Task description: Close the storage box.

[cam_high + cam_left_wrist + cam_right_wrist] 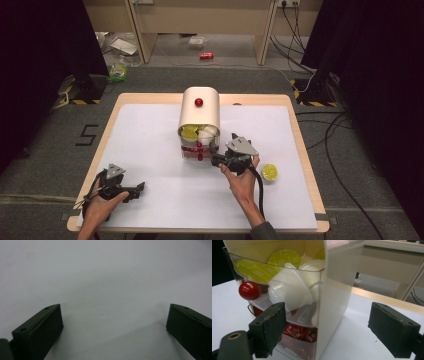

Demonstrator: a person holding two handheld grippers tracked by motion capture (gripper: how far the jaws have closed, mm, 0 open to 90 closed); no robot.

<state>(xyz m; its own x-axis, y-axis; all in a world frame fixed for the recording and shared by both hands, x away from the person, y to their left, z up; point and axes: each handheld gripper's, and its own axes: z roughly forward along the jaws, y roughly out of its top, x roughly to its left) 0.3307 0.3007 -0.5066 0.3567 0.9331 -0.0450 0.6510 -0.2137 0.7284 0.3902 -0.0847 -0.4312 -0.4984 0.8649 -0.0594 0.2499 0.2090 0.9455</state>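
At the middle of the worktop [150, 150], your right tool [216, 151] gapes unclenched at the capsule box [199, 120], its drawer of pods [287, 290] pulled out, one pod [269, 172] left outside, your left tool [137, 189] released, idle.

You are facing the box [199, 120] standing mid-table, blocking your right gripper [216, 159], while bare table [150, 165] is lying open around your left gripper [141, 187].
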